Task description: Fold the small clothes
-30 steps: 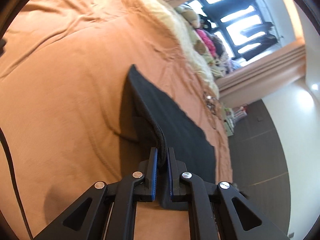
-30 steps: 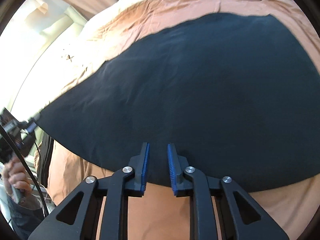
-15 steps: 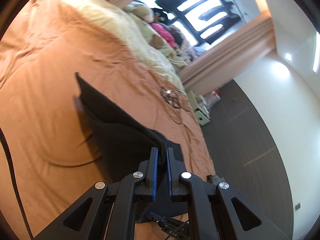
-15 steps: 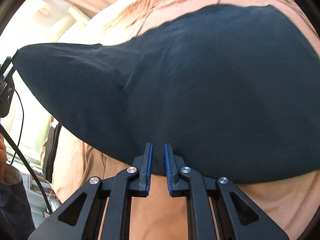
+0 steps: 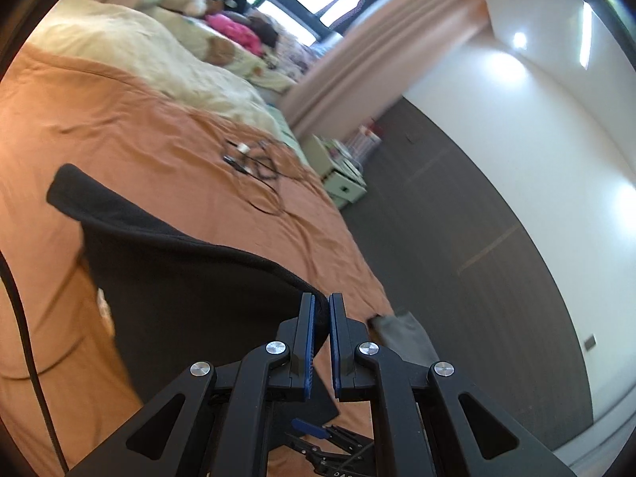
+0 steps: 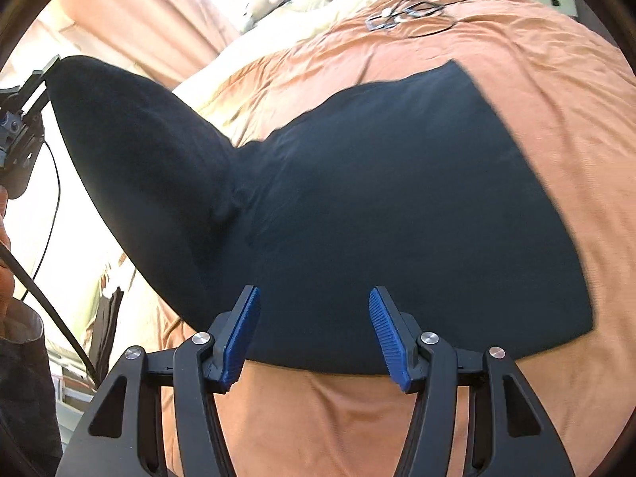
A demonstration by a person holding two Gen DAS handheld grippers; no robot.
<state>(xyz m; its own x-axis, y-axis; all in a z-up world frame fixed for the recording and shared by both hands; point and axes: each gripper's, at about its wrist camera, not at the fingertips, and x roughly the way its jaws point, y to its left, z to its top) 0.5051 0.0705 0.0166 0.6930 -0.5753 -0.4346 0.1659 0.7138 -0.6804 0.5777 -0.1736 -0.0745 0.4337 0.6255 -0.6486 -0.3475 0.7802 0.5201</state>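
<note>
A black garment [image 6: 397,206] lies on the orange bedspread [image 6: 556,79]. My left gripper [image 5: 322,314] is shut on one corner of the black garment [image 5: 179,278] and holds it lifted off the bed, so the cloth hangs down and to the left. In the right wrist view the lifted corner [image 6: 131,151] rises at the left, and the left gripper [image 6: 24,119] shows at the left edge. My right gripper [image 6: 314,306] is open and empty, with its fingers just over the garment's near edge.
A tangle of cables [image 5: 254,159] lies on the orange bedspread [image 5: 119,131] beyond the garment. Cream bedding [image 5: 131,55] and soft toys [image 5: 230,28] are at the head of the bed. A small cabinet [image 5: 342,175] stands on the dark floor [image 5: 477,278] beside the bed.
My left gripper has lifted the garment's corner higher and swung it over the rest of the cloth. My right gripper has opened wide from nearly shut.
</note>
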